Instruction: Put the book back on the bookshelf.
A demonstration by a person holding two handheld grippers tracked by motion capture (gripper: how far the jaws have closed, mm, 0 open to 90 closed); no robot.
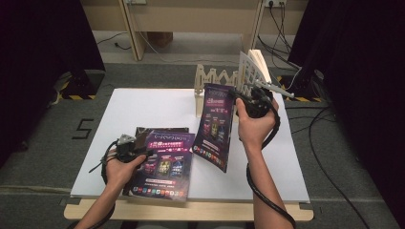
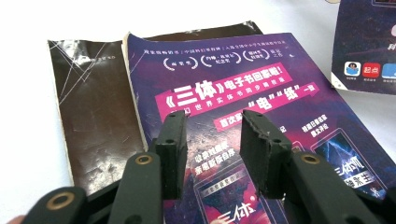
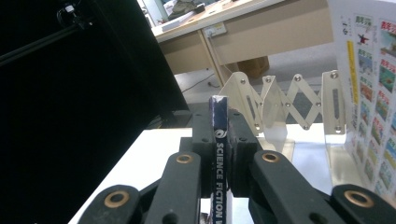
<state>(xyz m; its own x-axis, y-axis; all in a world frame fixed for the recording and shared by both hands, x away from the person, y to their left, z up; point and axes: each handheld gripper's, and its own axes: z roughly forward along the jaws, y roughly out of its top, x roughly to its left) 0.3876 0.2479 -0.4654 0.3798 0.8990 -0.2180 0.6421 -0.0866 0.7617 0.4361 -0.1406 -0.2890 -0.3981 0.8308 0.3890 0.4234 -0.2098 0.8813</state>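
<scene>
Looking down from the high view, the right gripper [image 1: 241,98] is raised above the far right part of the white table [image 1: 143,107], its jaws clamped on the top edge of a purple magazine [image 1: 216,125] that hangs tilted in the air, its lower corner near the tabletop. Just behind it stands a pale folding rack [image 1: 217,78] with a white booklet [image 1: 253,67] leaning in its right end. Near the front left, the left gripper [image 1: 143,149] rests low over a second purple magazine [image 1: 165,164] lying flat, which sits on top of a dark book [image 1: 148,130] whose edge pokes out at the far side.

From the left gripper view, the jaws stand apart, with nothing between them, hovering just above the cover of the flat magazine [image 2: 243,102]. The dark book [image 2: 93,116] lies beneath it, jutting out to the left, and a corner of the held magazine [image 2: 369,42] shows at the top right.

From the right gripper view, the jaws are pressed together on the spine of the held magazine [image 3: 219,140], which stands upright between the pads and reads "SCIENCE FICTION". Beyond it is the rack [image 3: 280,100] on the table, with the booklet [image 3: 369,93] at the right.
</scene>
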